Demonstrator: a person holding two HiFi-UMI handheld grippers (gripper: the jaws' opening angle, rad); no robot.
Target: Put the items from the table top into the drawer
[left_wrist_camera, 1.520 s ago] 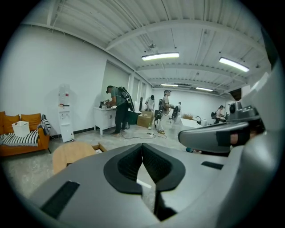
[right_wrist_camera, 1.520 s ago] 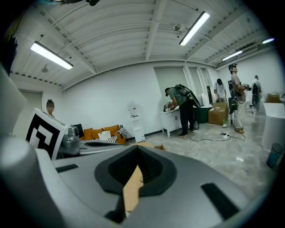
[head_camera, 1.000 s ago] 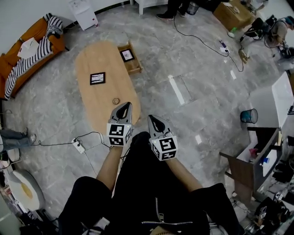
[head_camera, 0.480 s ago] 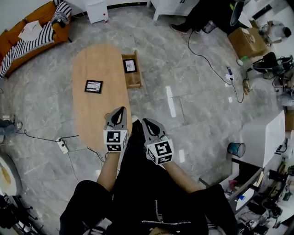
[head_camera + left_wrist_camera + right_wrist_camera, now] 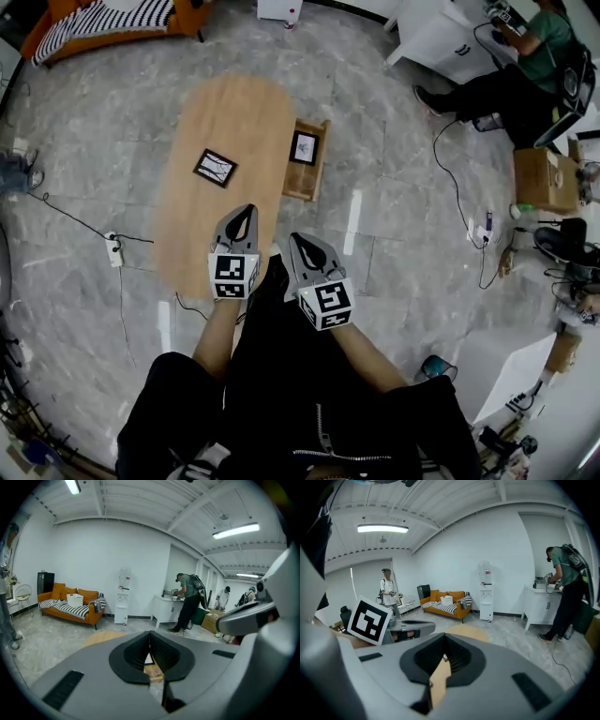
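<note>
Wooden table (image 5: 234, 112), framed picture (image 5: 216, 168) ahead of left tongs (image 5: 246, 212) and right tongs (image 5: 294, 240), both closed, empty.

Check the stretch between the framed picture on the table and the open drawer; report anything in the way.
Nothing visible blocks it: only bare table lies between the framed picture and the drawer. A second frame already lies inside it.

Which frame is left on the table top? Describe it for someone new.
Start at the oval wooden table on the grey marble floor. Near its middle lies a small dark-framed picture, flat and askew. The similar frame sits inside the open drawer at the table's right side; this one is on the bare top.
</note>
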